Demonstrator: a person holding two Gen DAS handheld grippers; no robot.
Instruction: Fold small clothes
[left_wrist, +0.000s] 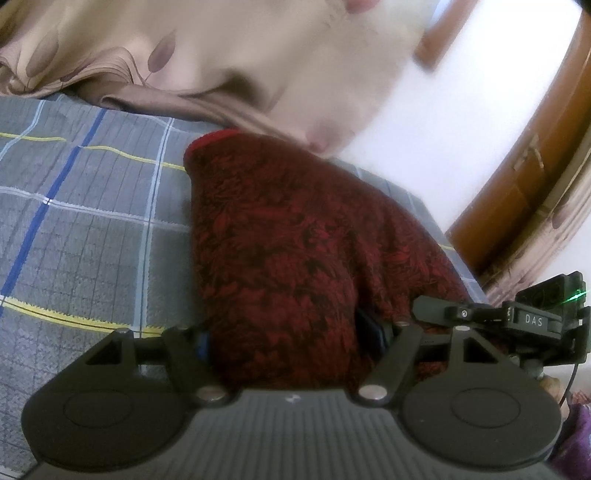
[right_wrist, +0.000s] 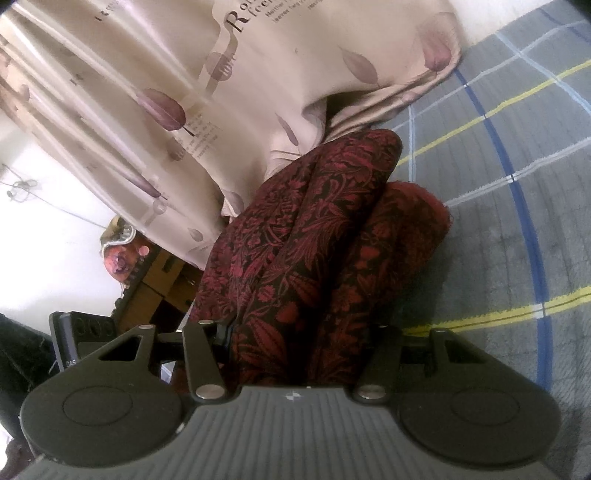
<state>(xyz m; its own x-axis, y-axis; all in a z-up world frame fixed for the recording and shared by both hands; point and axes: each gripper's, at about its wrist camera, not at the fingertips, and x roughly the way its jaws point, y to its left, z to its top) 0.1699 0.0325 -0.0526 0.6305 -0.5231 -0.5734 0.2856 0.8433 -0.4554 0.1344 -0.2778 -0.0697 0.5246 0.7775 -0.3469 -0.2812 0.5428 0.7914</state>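
Note:
A dark red garment (left_wrist: 288, 229) with a black leaf print is bunched into a thick roll, its far end resting on the bed. My left gripper (left_wrist: 288, 332) is shut on the near end; the cloth fills the gap and hides most of both fingers. In the right wrist view the same garment (right_wrist: 325, 206) shows as two folded lobes running away from me. My right gripper (right_wrist: 303, 343) is shut on it, fingertips buried in cloth. The two grippers sit side by side: the right one's body (left_wrist: 517, 317) shows at the left view's edge, and the left one's body (right_wrist: 74, 339) at the right view's edge.
A grey plaid bedsheet (left_wrist: 92, 221) with blue and yellow lines spreads under the garment (right_wrist: 517, 184). A beige leaf-print curtain (left_wrist: 184, 55) hangs onto the bed behind it (right_wrist: 184, 92). A wooden door (left_wrist: 517, 192) and wooden furniture (right_wrist: 162, 280) stand off the bed's side.

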